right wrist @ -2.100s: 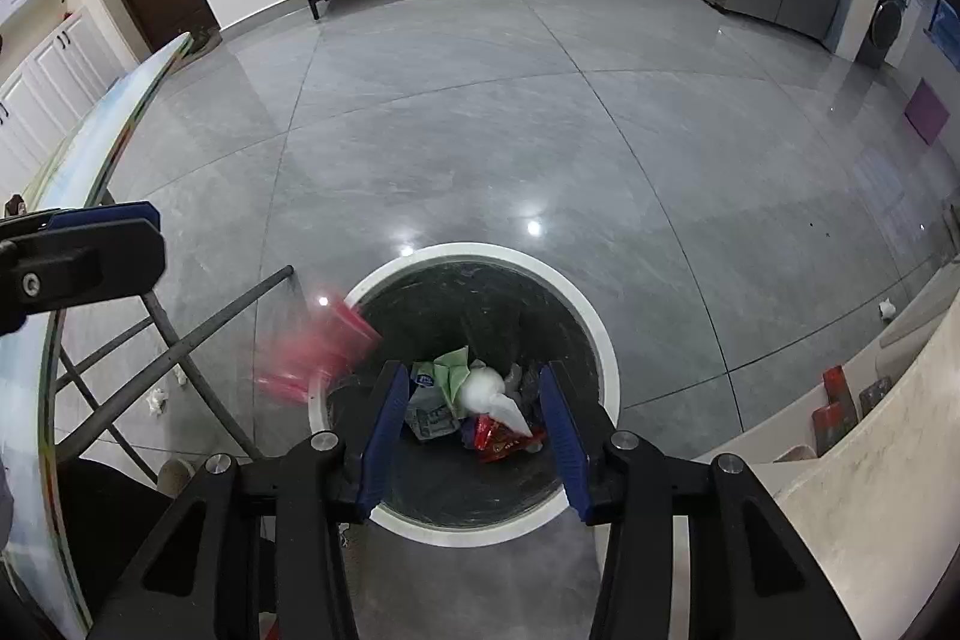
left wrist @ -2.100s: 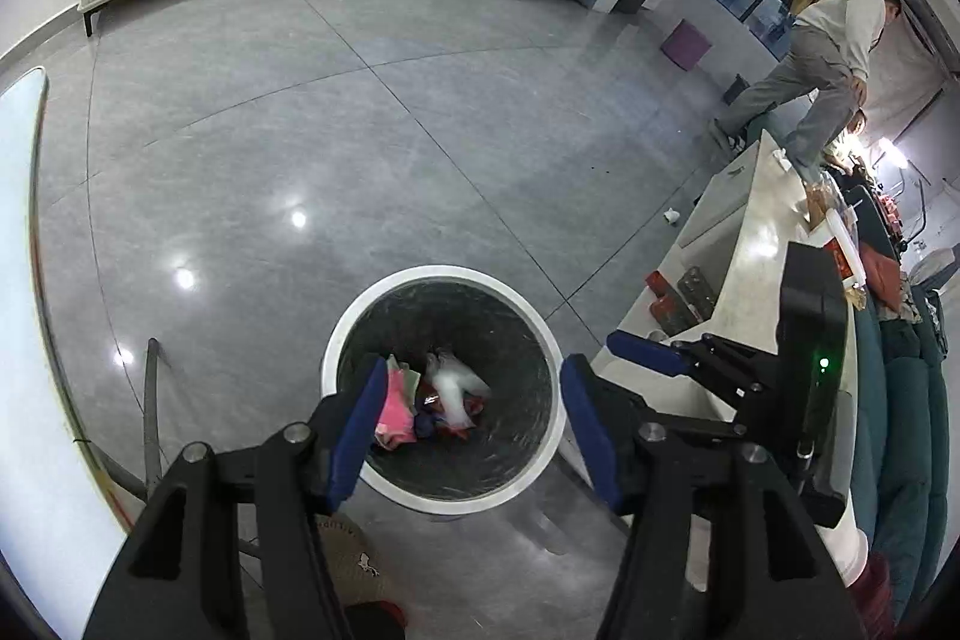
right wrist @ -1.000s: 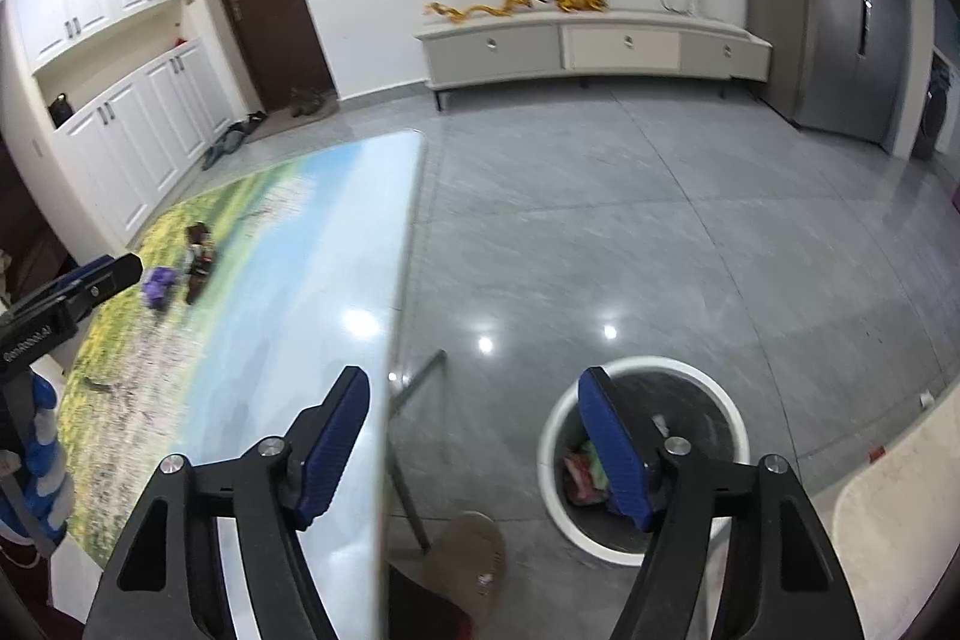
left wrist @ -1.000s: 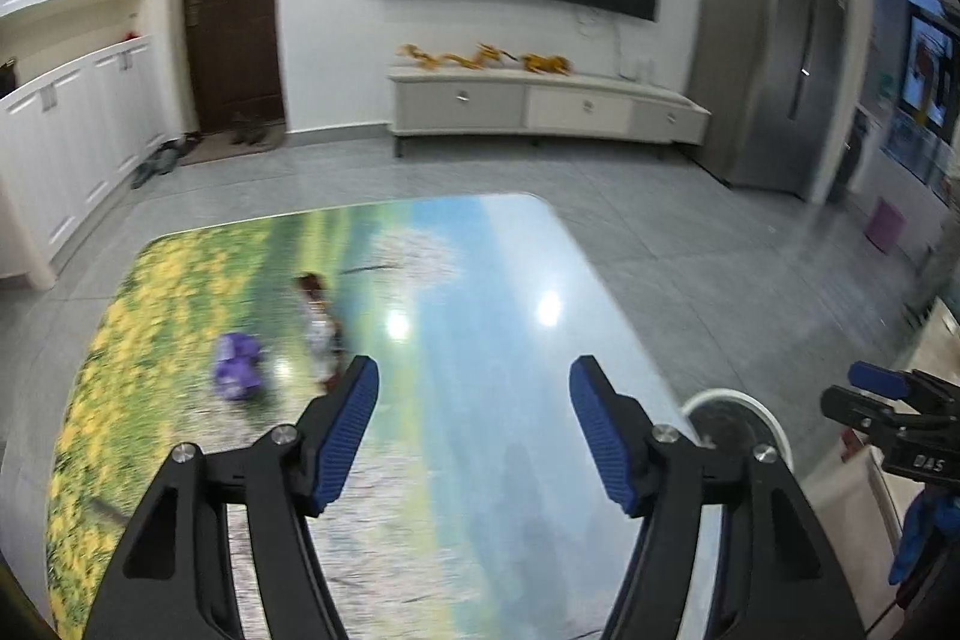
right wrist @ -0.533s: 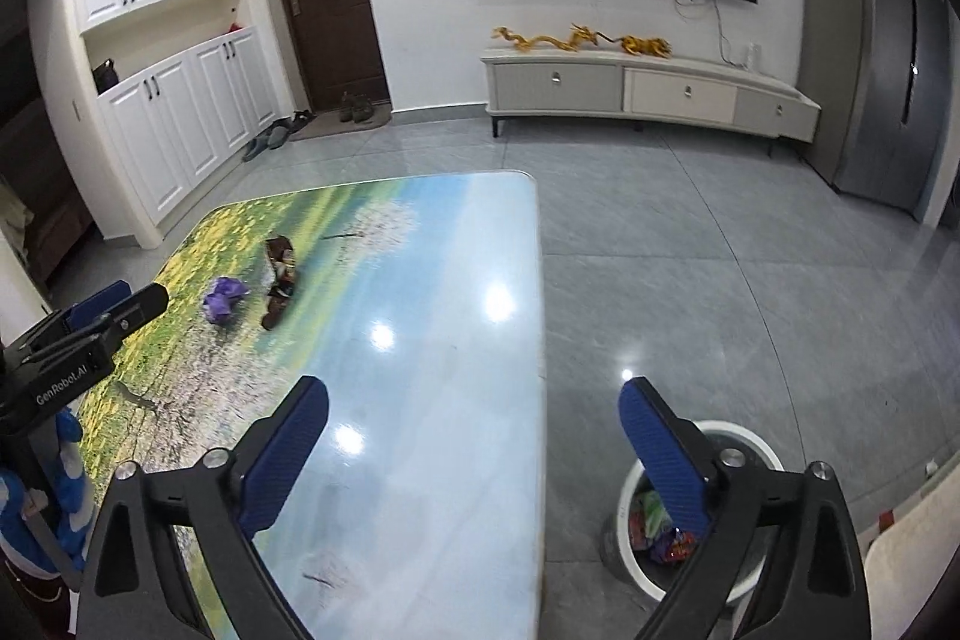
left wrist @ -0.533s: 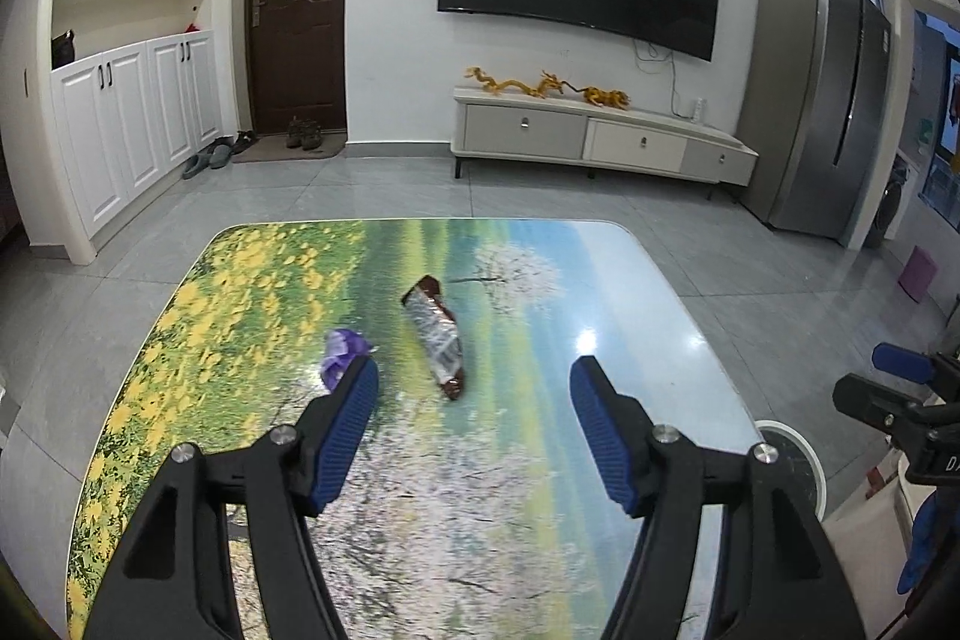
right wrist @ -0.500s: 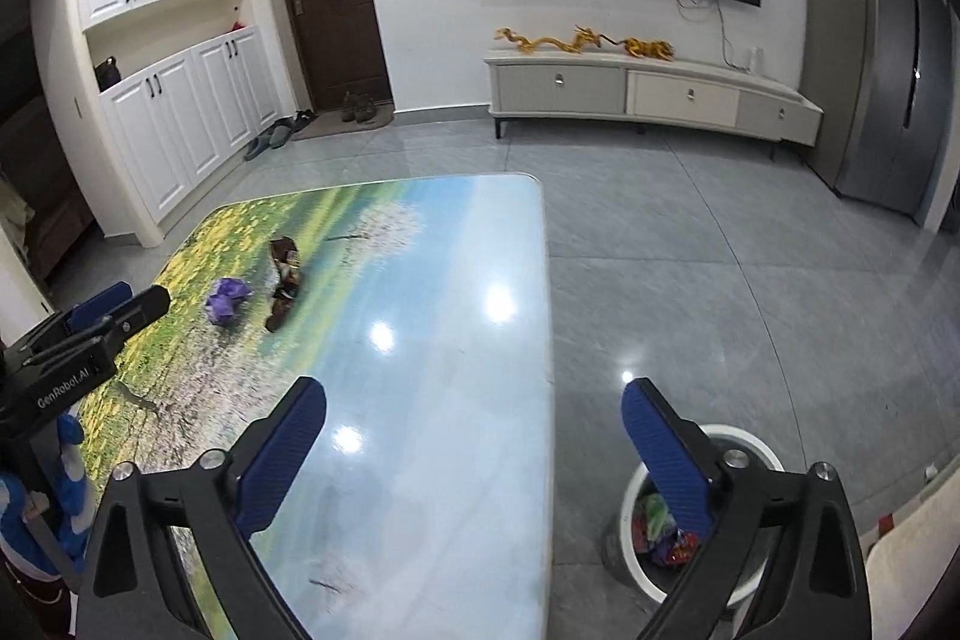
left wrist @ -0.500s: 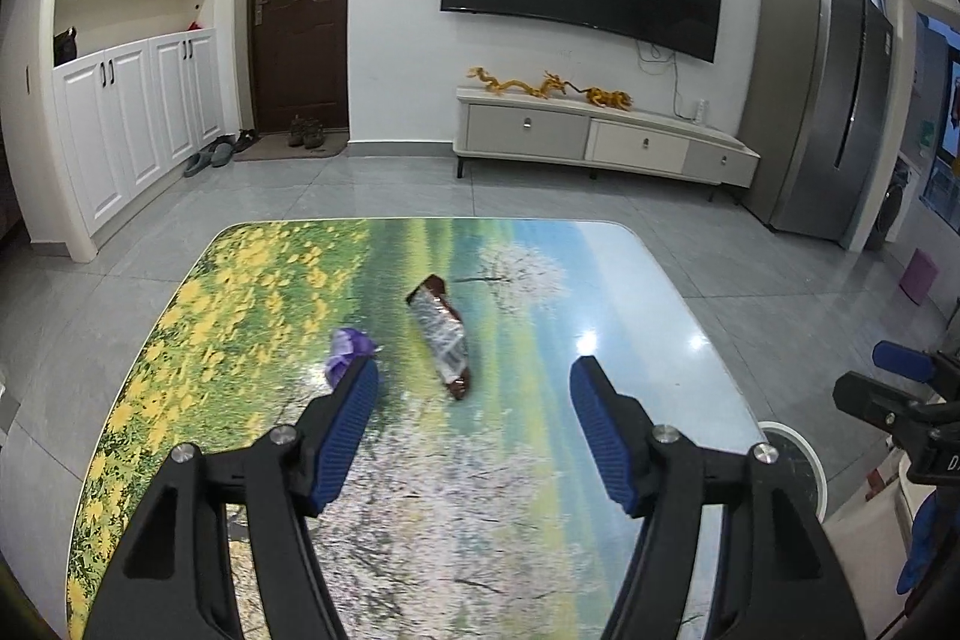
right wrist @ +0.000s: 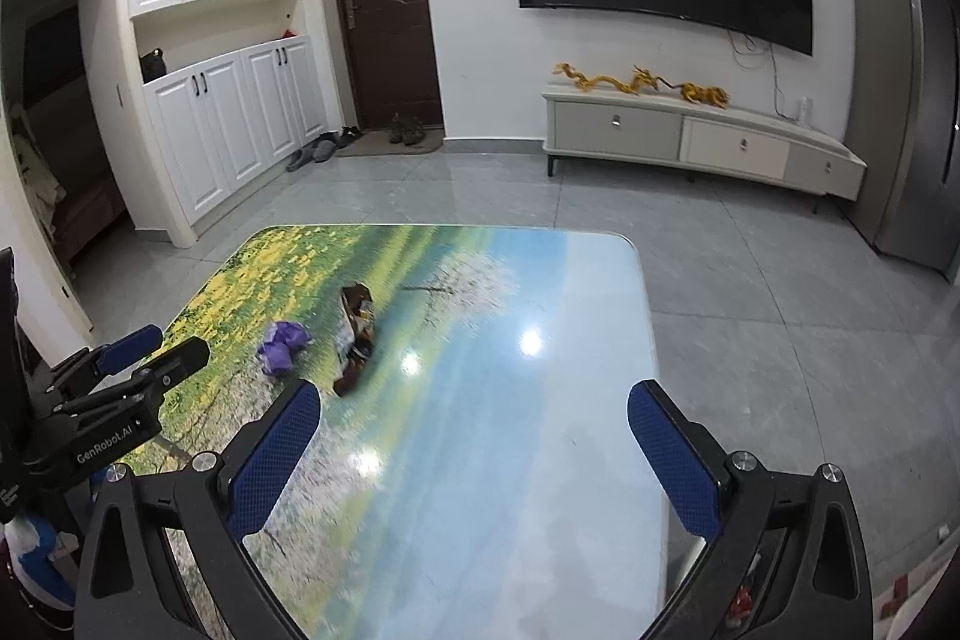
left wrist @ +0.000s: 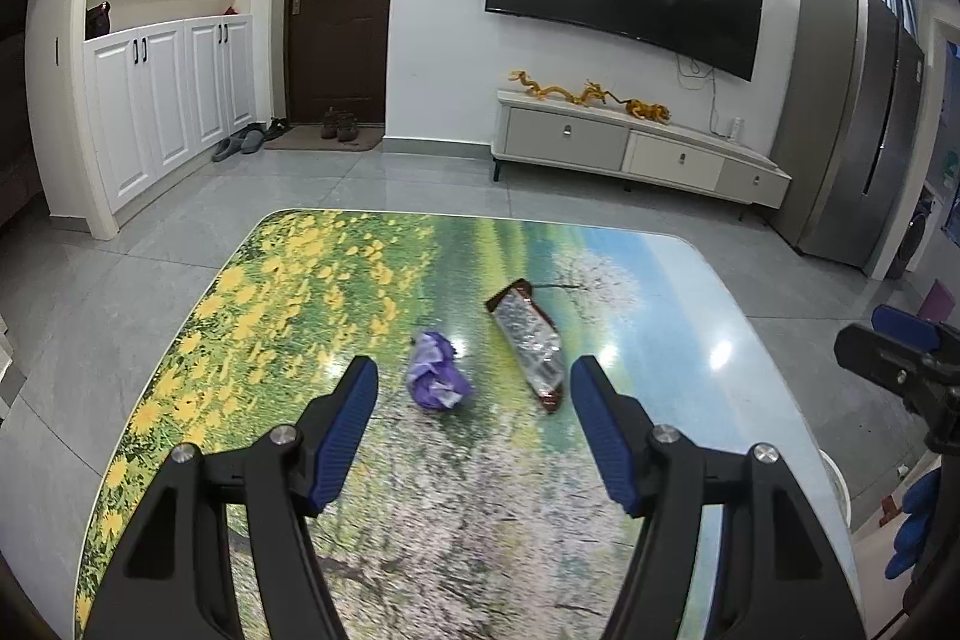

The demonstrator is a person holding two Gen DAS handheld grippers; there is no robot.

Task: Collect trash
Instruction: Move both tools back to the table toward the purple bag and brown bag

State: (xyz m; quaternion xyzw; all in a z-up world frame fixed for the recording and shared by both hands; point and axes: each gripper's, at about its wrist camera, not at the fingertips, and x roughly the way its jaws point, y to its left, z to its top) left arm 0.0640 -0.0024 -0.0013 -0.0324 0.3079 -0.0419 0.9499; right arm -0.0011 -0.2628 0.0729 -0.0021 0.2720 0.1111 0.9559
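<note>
Both views: off the floor bin, now onto the table [left wrist: 690, 280]. Purple wad [left wrist: 437, 381] and snack wrapper [left wrist: 528, 343] lie nearer the left gripper [left wrist: 474, 424]. Right gripper [right wrist: 474, 451]: jaws far wider, nothing between.

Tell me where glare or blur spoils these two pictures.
Left wrist view: ceiling-light glare on the table near the wrapper; trash sharp. Right wrist view: bright glare spots mid-table, near tabletop smeared by motion blur. Both: fisheye bends walls, corners dark.

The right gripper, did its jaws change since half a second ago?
No. The right gripper stands just as wide open and empty; against the table its view has swung left, losing the bin.
</note>
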